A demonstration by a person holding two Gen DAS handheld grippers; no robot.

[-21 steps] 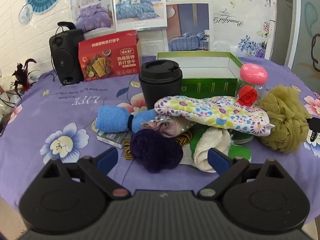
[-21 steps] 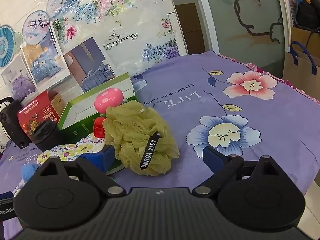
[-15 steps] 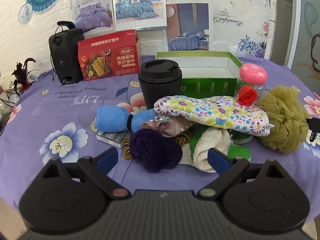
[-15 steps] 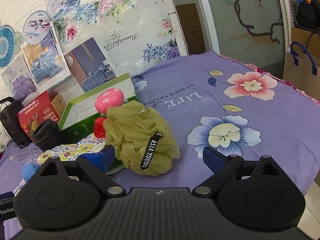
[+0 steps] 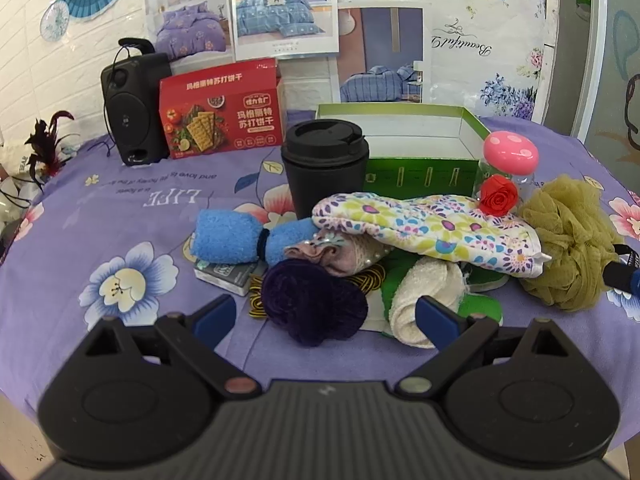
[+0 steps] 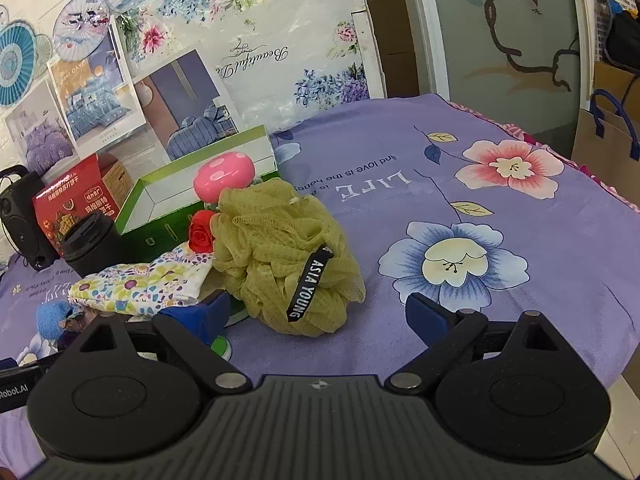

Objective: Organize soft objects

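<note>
The soft things lie heaped at the near middle of the purple flowered cloth: a dark purple yarn ball (image 5: 314, 304) nearest, a floral mitt (image 5: 424, 228) draped behind it, an olive mesh pouf (image 6: 284, 256) at the right end. Both the left gripper (image 5: 326, 314) and right gripper (image 6: 318, 312) hang just short, spread wide and empty. Because the pile overlaps, I reckon a pull could drag neighbours along or tip the black cup (image 5: 325, 164) in front of the green box (image 5: 404, 152).

Strap on olive mesh sponge (image 6: 288, 256): "ASIA YOUNG". Tablecloth (image 6: 520, 240): "LIFE", "and love is the hone…", printed upside down. Poster (image 5: 280, 4): "Sweet DAY". Floral wall sheet (image 5: 460, 44): "Beautiful", mirrored. Red cracker box (image 5: 220, 110): Chinese lettering.
</note>
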